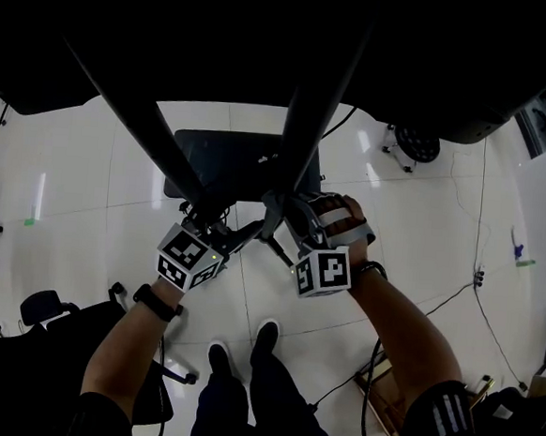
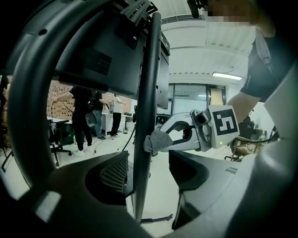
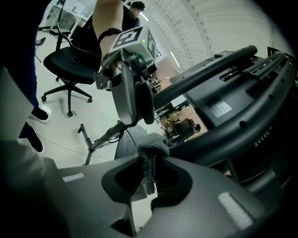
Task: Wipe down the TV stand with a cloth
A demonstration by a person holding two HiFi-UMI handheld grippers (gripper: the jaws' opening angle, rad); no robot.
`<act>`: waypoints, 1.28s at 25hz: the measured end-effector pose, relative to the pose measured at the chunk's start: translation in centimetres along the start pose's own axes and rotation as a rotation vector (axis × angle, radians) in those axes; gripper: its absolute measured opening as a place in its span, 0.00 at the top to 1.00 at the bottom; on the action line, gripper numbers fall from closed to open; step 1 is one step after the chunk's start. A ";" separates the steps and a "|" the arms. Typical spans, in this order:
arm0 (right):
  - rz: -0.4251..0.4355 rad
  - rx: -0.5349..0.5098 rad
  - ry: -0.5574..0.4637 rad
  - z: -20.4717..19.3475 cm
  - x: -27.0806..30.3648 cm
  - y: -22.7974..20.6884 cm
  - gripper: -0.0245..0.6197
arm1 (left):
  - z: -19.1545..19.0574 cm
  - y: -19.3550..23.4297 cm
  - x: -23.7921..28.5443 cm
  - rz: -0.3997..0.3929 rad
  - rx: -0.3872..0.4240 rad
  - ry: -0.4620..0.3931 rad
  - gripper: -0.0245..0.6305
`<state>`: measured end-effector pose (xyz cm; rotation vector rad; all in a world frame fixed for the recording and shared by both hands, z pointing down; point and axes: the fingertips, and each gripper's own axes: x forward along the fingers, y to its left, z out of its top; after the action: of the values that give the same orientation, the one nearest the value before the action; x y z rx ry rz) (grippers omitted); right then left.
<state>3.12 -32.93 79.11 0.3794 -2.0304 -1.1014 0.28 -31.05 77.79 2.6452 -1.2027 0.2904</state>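
Observation:
The TV stand is black, with slanted poles (image 1: pixel 304 121) rising from a flat base (image 1: pixel 212 156) on the floor. My right gripper (image 3: pixel 149 179) is shut on a small grey cloth (image 3: pixel 151 148). In the left gripper view the cloth (image 2: pixel 158 142) presses against the side of a pole (image 2: pixel 146 93). My left gripper (image 2: pixel 149 176) is open, its jaws on either side of that same pole, with a gap on the right side. In the head view both grippers meet at the pole, left (image 1: pixel 239 233) and right (image 1: pixel 287 218). The TV's back (image 2: pixel 107 60) hangs above.
A black office chair (image 3: pixel 70 60) stands on the pale tiled floor behind the left gripper. Several people (image 2: pixel 84 116) stand by desks in the background. Cables (image 1: pixel 473 303) run over the floor at the right. My own feet (image 1: pixel 244 351) are just behind the stand's base.

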 end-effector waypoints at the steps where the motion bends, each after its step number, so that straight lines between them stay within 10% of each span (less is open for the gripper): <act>1: 0.011 0.000 0.004 -0.4 0.6 0.9 0.90 | -0.9 0.1 0.4 -0.002 -0.005 0.008 0.51; 22: 0.208 0.130 0.144 -5.9 9.0 14.4 0.90 | -13.6 3.1 4.0 0.011 -0.114 0.136 0.50; 32: 0.137 0.632 0.027 1.4 1.7 10.2 0.89 | -8.9 -1.4 -1.7 -0.009 -0.149 0.064 0.50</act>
<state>2.00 -27.22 87.71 0.5526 -2.3084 -0.3467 -0.56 -26.49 85.67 2.4945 -1.1461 0.2709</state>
